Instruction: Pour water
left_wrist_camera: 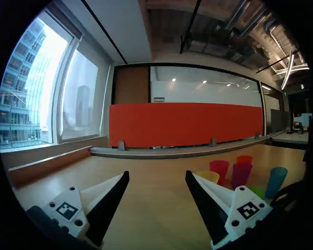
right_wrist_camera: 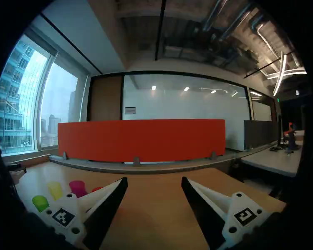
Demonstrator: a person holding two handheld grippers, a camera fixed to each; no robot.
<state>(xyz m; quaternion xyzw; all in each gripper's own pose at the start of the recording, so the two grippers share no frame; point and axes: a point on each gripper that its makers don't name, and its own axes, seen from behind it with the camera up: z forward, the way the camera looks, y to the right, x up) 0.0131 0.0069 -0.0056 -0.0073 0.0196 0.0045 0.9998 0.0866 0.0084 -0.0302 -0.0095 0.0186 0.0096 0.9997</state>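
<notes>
- Our left gripper, with white plastic fingers and black inner faces, stands spread wide with nothing between the jaws, hanging over the pale, smooth wooden tabletop.
- Our right gripper is likewise spread and holds nothing, above the same wood.
- The task's things are 6 coloured tumblers, which in the left gripper view cluster ahead and to the right of the fingers: a translucent yellow plastic cup, a pink-red cup, an orange cup, a magenta cup, a teal cup and the rim of a green cup.
- They stand close together on the wood, with neither gripper touching them.
- In the right gripper view the green, yellow and magenta ones sit low on the left, beside that gripper's left finger.
- We cannot tell whether any of them holds water.
- We judge these cups to be light, thin-walled and a little springy, with slick sides that taper down to a narrower base.
- We would take 1 at mid-wall, below the rim, and squeeze gently so the wall does not buckle.
- A filled one would be heavier and would slosh, so a slow, level lift would suit it.
- Because they are packed together, we judge that closing on 1 could nudge its neighbours.
- Behind the cups stand a flat matte orange partition panel and tall glass windows.
</notes>
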